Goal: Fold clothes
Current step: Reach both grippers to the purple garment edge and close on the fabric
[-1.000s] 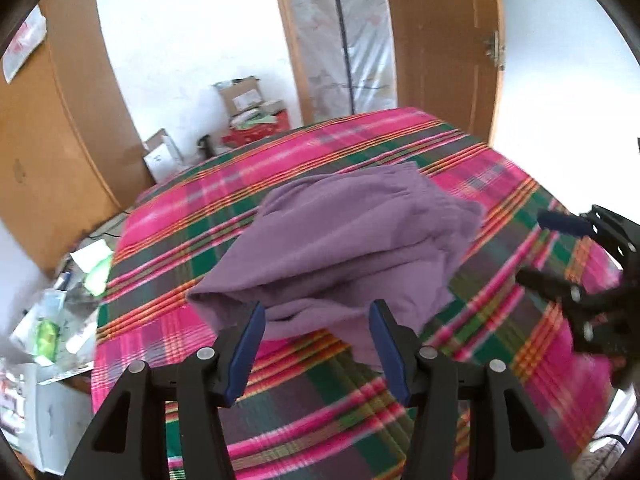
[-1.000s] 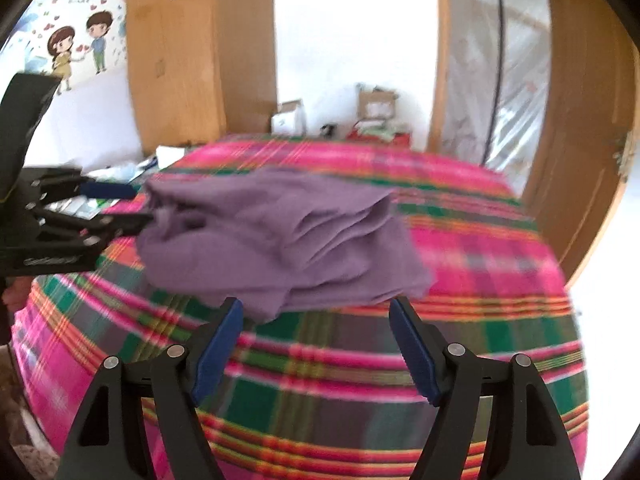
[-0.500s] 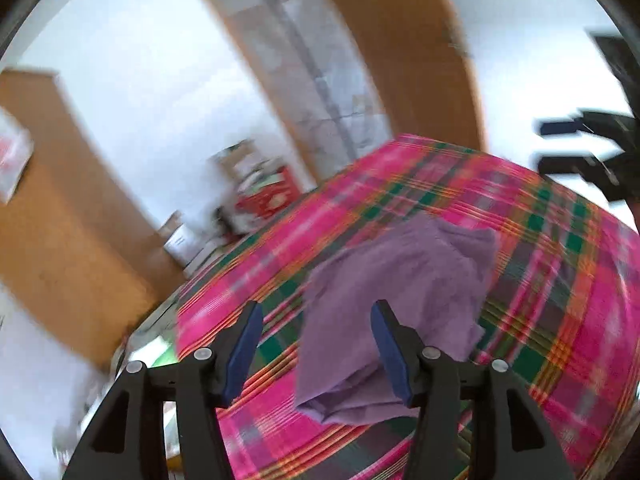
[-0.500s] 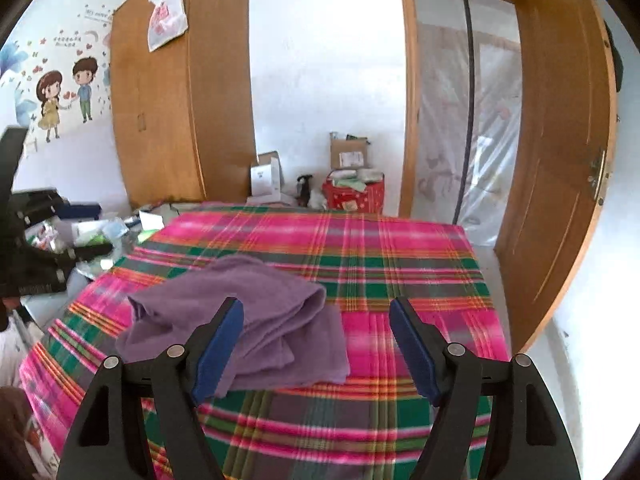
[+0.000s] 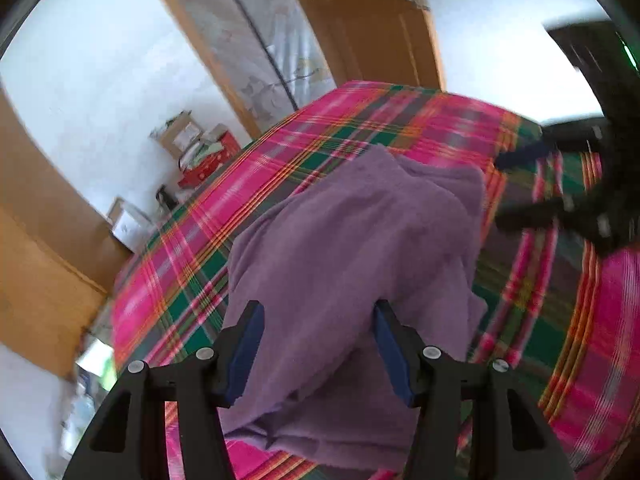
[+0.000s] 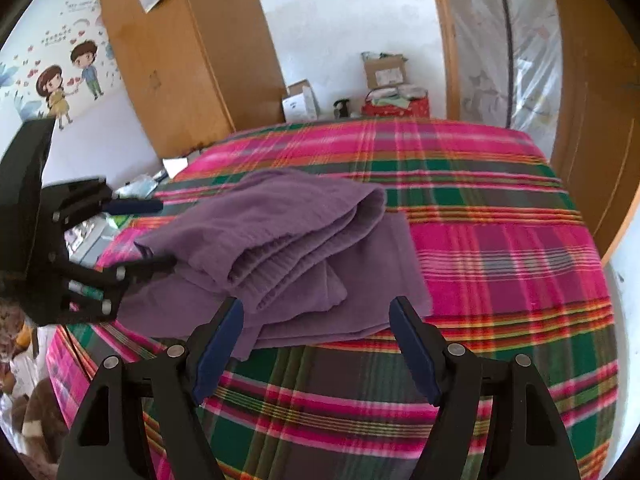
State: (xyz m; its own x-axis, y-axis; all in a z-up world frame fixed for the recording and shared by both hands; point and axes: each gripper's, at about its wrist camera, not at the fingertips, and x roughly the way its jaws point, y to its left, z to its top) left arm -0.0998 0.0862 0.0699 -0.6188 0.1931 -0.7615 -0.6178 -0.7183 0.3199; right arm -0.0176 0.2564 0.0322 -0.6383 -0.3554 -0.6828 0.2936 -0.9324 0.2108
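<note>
left wrist view shows the soft purple folded cloth (image 5: 352,240) lying in the middle of the bed's pink and green checked blanket (image 5: 248,208). the left claw (image 5: 316,344) is wide open right over the cloth's near end and grips nothing. the right claw (image 5: 516,188) sits at 3 o'clock, blurry. right wrist view shows the right claw (image 6: 316,344) wide open too, empty, near the cloth's (image 6: 280,240) edge. a brown wooden wardrobe (image 6: 180,60) stands at 11 o'clock.

I've got the garment (image 6: 280,236) lying on the bed (image 6: 500,248) toward its left edge — boxes (image 6: 380,80) beyond the far edge, wardrobe (image 6: 180,60) off the far-left corner.
</note>
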